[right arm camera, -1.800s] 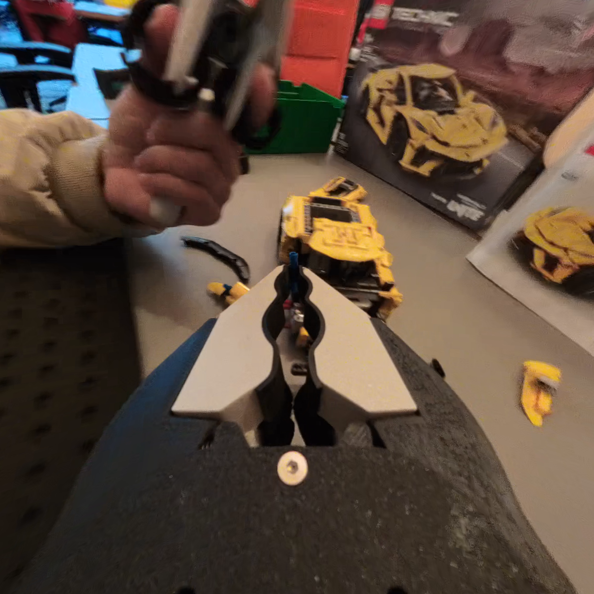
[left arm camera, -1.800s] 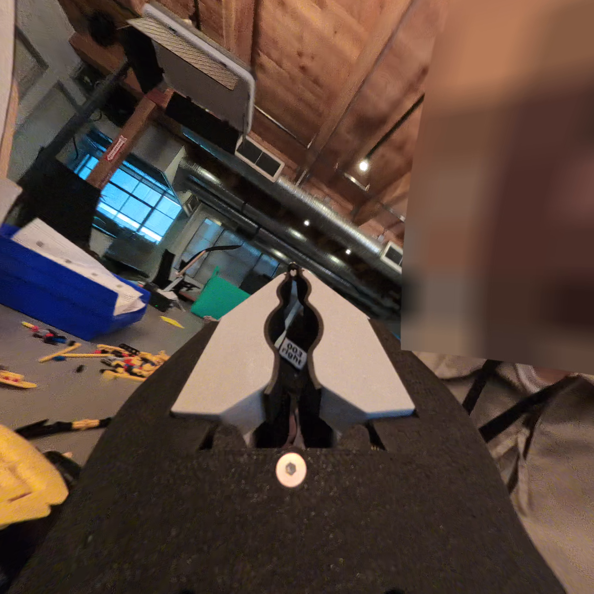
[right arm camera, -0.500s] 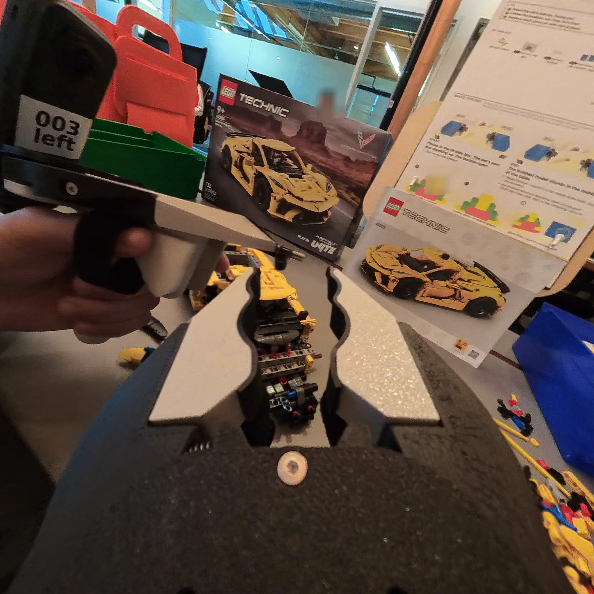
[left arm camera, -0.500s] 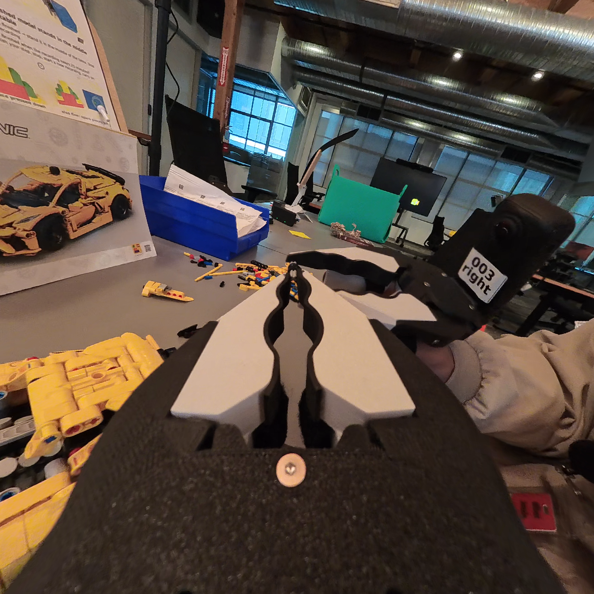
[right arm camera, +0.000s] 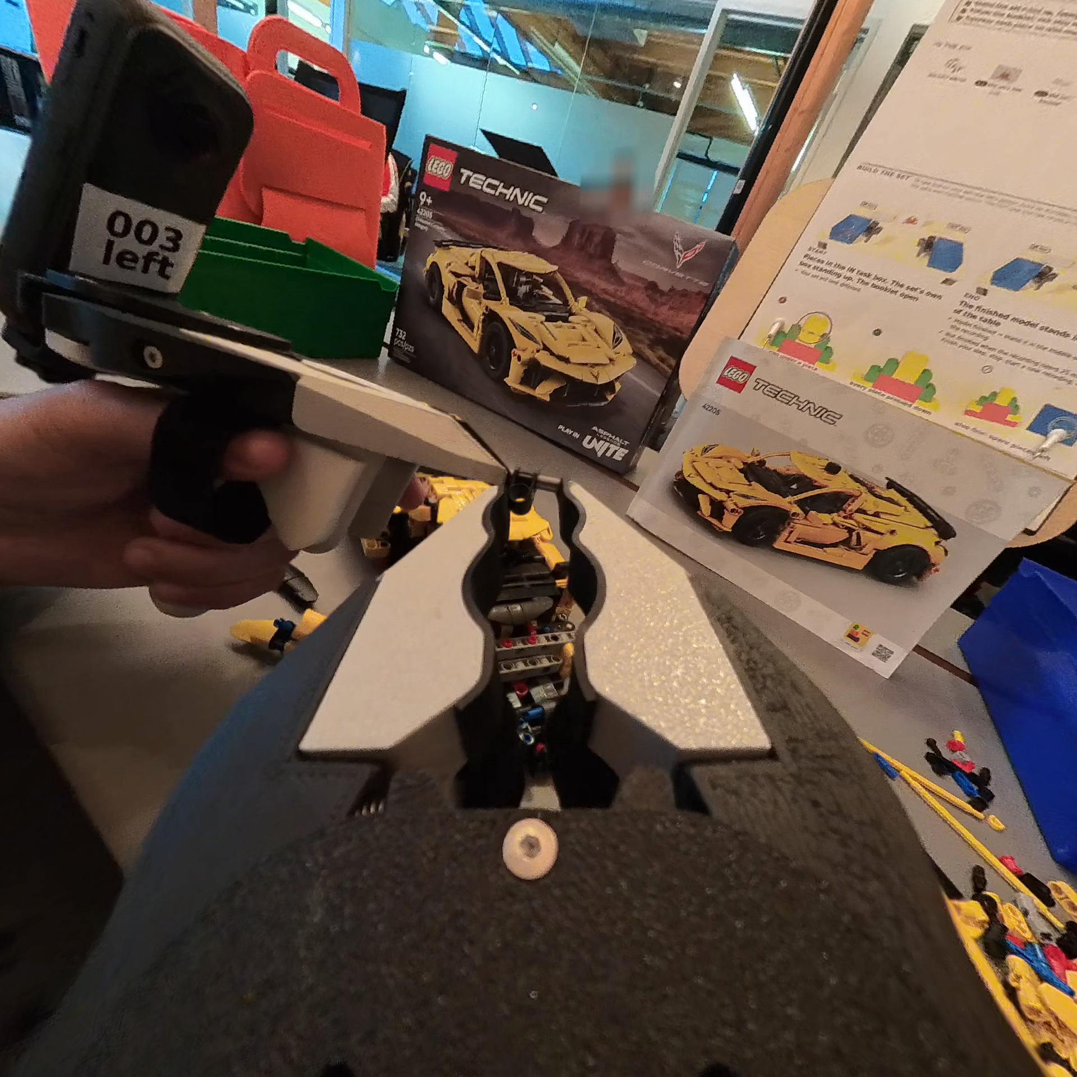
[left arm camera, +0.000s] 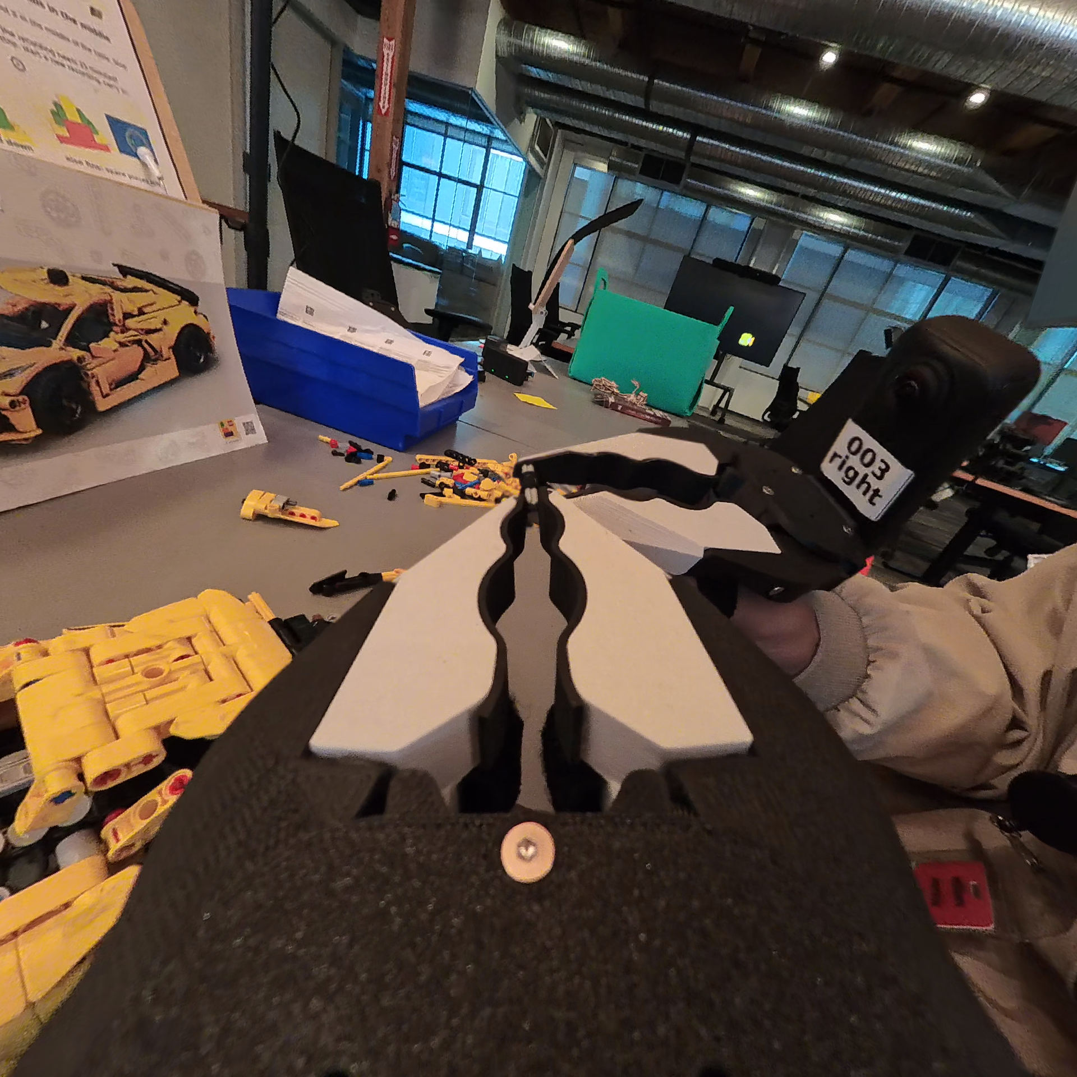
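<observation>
In the left wrist view, the left gripper (left arm camera: pixel 527 510) is raised above the grey table (left arm camera: pixel 145 553). Its jaws are drawn together at the tips and pinch a small black-and-pale toy-brick connector piece (left arm camera: pixel 527 486), which sticks out just past them. The right gripper (left arm camera: pixel 524 466) reaches in from the right, held by a hand (left arm camera: pixel 769 629) in a beige sleeve (left arm camera: pixel 932 670), and its tips meet the same piece. Below on the left lies a part-built yellow brick car (left arm camera: pixel 134 687). Farther off are a scatter of loose yellow, black and red brick parts (left arm camera: pixel 466 478), a blue plastic bin with papers (left arm camera: pixel 349 379) and a propped booklet picturing a yellow car (left arm camera: pixel 105 373).

In the right wrist view, the right gripper (right arm camera: pixel 535 492) has its jaws a narrow gap apart. The connector piece (right arm camera: pixel 520 489) sits in that gap at the tips, its black end against one finger. Whether the jaws press on it I cannot tell. The left gripper (right arm camera: pixel 495 466) comes in from the left in the other hand (right arm camera: pixel 87 484). The car (right arm camera: pixel 530 612) shows beneath, between the fingers. Behind stand a dark printed carton with a yellow car (right arm camera: pixel 553 303), a green bin (right arm camera: pixel 291 291) and an orange-red carrier (right arm camera: pixel 309 145).
</observation>
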`<state>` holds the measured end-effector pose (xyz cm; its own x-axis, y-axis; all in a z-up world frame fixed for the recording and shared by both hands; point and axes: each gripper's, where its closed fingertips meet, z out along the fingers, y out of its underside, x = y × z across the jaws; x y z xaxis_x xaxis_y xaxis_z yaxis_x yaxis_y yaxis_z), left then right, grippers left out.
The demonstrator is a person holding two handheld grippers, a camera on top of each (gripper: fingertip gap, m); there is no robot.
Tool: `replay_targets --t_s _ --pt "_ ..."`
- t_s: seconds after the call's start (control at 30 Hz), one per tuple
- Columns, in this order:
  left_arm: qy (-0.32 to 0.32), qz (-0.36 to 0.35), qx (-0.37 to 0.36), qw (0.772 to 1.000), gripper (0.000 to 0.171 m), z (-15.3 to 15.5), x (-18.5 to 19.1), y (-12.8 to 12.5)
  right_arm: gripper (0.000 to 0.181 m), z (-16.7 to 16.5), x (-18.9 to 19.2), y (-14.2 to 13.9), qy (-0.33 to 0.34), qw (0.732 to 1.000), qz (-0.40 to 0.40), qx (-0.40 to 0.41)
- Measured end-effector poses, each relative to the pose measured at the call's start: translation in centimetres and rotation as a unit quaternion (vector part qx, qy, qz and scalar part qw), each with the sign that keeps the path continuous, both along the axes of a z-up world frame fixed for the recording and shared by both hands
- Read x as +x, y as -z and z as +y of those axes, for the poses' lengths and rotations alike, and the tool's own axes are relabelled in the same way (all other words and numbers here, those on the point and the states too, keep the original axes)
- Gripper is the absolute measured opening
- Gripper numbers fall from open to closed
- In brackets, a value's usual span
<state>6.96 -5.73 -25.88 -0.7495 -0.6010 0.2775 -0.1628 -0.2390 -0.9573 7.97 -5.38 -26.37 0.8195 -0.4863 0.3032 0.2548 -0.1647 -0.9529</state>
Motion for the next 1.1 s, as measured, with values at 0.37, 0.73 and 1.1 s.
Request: replay_targets --t_s 0.37,0.73,1.1 --pt "0.007 0.024 0.037 0.999 0.003 -0.4 -0.1 1.1 0.005 -0.2 0.1 0.6 0.006 0.999 -0.023 -0.041" --pt "0.003 0.050 0.078 0.996 0.003 0.3 0.3 2.0 0.006 0.3 0.5 1.8 -0.012 0.998 0.049 -0.038" --pt "-0.038 -0.007 0.130 0.991 0.002 -0.2 0.6 1.3 0.006 -0.5 1.1 1.1 0.025 0.998 0.056 -0.019"
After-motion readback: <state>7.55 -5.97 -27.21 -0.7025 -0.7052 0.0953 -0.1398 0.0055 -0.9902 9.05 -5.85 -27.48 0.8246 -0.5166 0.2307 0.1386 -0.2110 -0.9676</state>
